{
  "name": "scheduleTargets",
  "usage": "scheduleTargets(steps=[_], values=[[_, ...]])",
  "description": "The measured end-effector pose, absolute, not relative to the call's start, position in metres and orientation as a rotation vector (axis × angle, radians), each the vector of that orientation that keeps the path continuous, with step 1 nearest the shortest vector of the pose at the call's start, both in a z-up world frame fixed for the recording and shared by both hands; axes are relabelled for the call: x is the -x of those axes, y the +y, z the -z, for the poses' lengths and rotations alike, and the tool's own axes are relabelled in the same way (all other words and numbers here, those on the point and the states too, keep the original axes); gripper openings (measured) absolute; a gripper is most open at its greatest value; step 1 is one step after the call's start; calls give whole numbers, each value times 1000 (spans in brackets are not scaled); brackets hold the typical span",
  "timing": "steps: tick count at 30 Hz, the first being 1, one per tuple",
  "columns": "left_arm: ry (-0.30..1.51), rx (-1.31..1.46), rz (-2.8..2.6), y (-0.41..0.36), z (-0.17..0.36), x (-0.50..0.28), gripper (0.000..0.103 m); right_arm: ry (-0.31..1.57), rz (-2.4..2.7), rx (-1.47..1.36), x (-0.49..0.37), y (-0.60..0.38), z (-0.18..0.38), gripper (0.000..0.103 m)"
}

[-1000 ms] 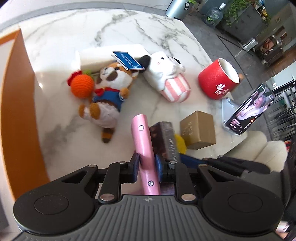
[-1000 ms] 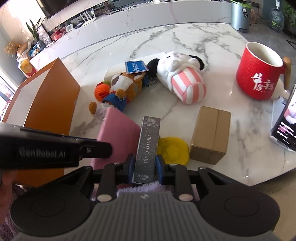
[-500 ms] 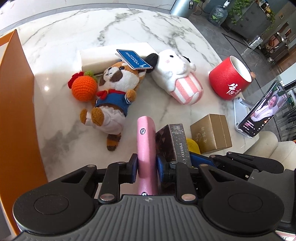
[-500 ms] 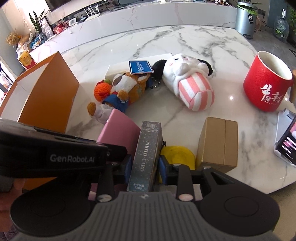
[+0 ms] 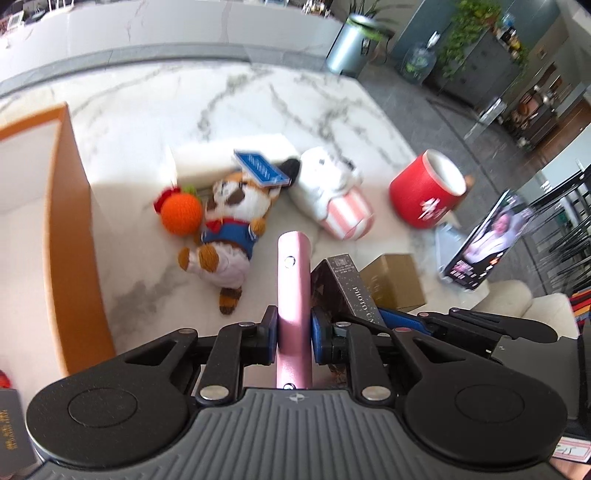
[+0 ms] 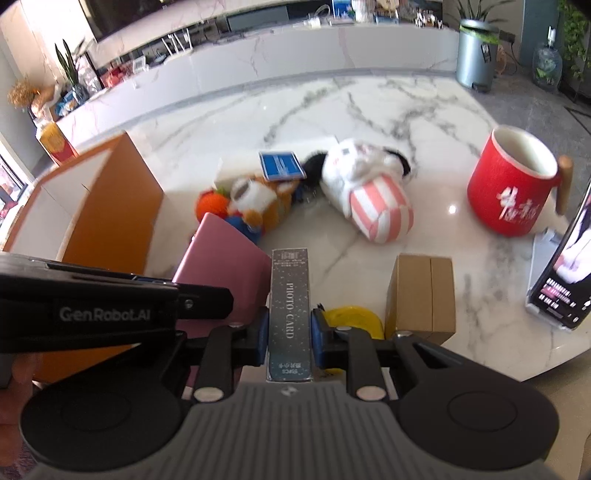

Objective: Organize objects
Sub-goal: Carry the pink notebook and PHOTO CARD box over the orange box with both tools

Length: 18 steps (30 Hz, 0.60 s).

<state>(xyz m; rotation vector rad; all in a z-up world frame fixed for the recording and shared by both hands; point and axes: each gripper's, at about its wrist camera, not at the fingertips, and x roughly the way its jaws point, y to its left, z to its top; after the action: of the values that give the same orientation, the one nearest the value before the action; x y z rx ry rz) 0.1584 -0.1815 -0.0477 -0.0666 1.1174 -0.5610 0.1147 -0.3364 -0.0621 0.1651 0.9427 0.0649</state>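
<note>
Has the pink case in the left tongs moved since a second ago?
Yes. The pink case has lifted with the left tongs: against the fox plush, the marble table looks farther below.

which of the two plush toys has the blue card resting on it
The brown raccoon plush in blue overalls; the blue card lies on its head. The white striped plush has none.

A grey bin (image 6: 474, 55) and leafy plants (image 5: 469, 33) stand on the floor beyond the marble table (image 6: 369, 107).

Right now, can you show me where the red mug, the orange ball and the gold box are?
red mug (image 6: 511, 199): right wrist view, on its red side.
orange ball (image 5: 181, 213): left wrist view, its middle.
gold box (image 6: 423, 291): right wrist view, its top face.
</note>
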Motion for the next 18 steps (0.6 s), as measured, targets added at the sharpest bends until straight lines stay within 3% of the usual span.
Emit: scheduleTargets(steps=[10, 18], values=[[971, 143, 541, -116, -24, -133, 21, 784, -173, -170, -92, -299, -2, 24], [911, 214, 453, -48, -51, -120, 21, 751, -330, -204, -91, -242, -30, 24]])
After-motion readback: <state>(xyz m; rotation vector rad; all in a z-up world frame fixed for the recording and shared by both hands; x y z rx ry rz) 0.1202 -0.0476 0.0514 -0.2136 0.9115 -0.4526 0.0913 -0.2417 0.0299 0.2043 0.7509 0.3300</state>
